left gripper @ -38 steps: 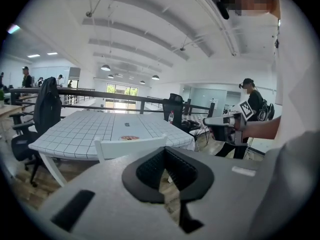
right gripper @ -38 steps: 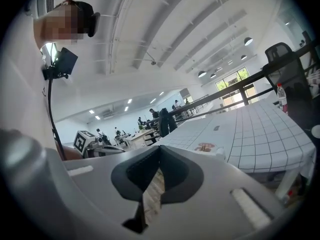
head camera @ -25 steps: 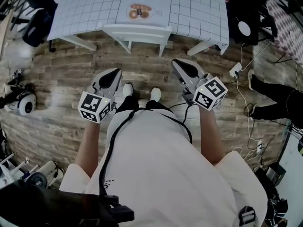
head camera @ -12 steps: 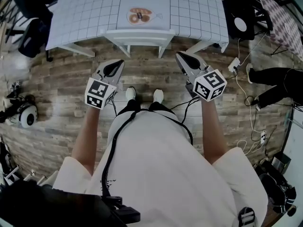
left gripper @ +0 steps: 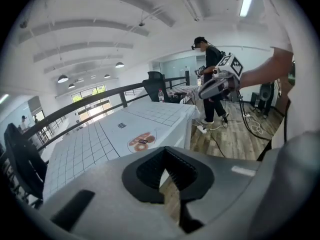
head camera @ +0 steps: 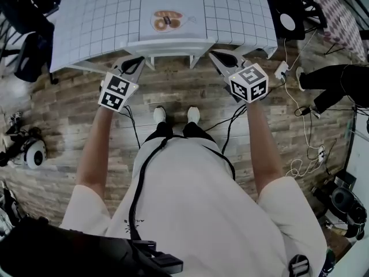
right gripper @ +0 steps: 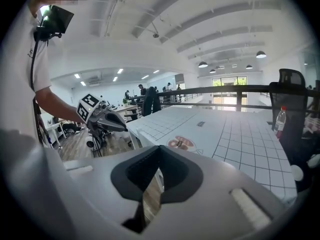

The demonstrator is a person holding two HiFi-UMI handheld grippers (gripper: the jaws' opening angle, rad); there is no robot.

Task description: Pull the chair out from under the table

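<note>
From the head view, the approach step is what's playing out: the chair (head camera: 167, 47) is sitting tucked under the table (head camera: 86, 22), with only its white top rail showing at the edge of the gridded cloth, and nothing is gripping it yet. The left gripper (head camera: 136, 63) is hovering just beside the rail's left end and the right gripper (head camera: 219, 57) just beside its right end. Whether either tip is touching the rail, I can't tell from up here. The seat and most of the legs are hiding beneath the cloth. In the left gripper view, the jaws are pressing together with nothing between them. The notch is showing only wooden floor (left gripper: 235, 139) and a sliver of white that may be the chair, while the right gripper (left gripper: 214, 86) is hanging off to the right. The right gripper view is telling the same story: jaws closed and empty, the left gripper (right gripper: 107, 120) sitting across the way, the rail itself hard to pick out. My read is that both sets of jaws are going to need to open and settle over the rail before any pull straight back from the table.
</note>
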